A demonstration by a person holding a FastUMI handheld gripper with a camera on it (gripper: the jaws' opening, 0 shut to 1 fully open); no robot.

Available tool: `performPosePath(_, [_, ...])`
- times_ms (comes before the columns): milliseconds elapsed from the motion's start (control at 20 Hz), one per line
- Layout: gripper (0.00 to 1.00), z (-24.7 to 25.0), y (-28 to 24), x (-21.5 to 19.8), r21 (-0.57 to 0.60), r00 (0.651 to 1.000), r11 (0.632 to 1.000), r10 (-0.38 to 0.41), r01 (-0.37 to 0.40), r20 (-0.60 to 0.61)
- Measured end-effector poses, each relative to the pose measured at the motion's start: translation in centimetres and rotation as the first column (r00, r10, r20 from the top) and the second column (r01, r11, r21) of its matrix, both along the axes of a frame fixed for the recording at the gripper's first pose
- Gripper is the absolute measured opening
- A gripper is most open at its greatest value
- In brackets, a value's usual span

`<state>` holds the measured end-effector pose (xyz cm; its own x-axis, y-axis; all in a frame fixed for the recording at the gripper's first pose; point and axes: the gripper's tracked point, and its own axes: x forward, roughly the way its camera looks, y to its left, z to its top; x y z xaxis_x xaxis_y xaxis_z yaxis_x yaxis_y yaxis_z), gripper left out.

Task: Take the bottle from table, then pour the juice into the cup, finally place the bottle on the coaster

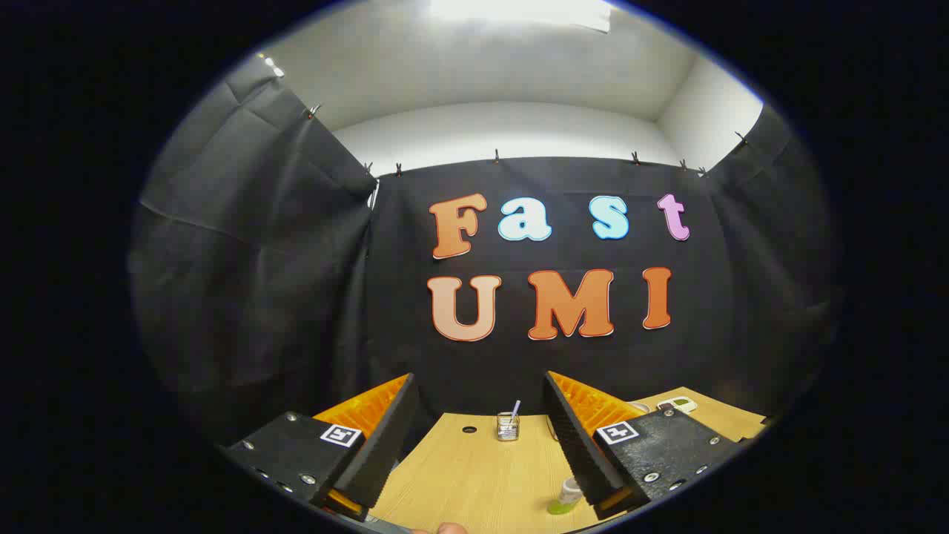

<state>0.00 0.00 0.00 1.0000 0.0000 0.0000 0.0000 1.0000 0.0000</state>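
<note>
- Gripper view: gripper [482, 437] spread wide, holding nothing, high over table [474, 475].
- Bottle [567, 495] stands low beside the right finger [574, 437], not between the fingers.
- Risk: descending off-centre, right finger clips bottle and tips it, spilling juice.
- Small holder [508, 426] beyond the fingers; can't tell if it's the cup.

The tongs [478, 434] have two black fingers [385, 445] with ribbed inner pads and orange backing. Each sits on a black block with silver screws and a small square black-and-white marker. A fingertip [450, 529], perhaps the person's, peeks in below them.
</note>
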Motion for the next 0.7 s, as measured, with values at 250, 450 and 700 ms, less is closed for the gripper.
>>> performPosePath(250, [0.99, -1.1, 0.8, -0.2, -0.057, 0.999, 0.998, -0.013, 0.011, -0.040])
performPosePath(450, [0.99, -2.5, 2.9, -0.1, -0.006, 0.999, 0.999, 0.036, -0.036, -0.031])
performPosePath(700, [0.99, -3.5, 2.5, 0.3, -0.006, 1.000, 1.000, 0.022, -0.022, -0.021])
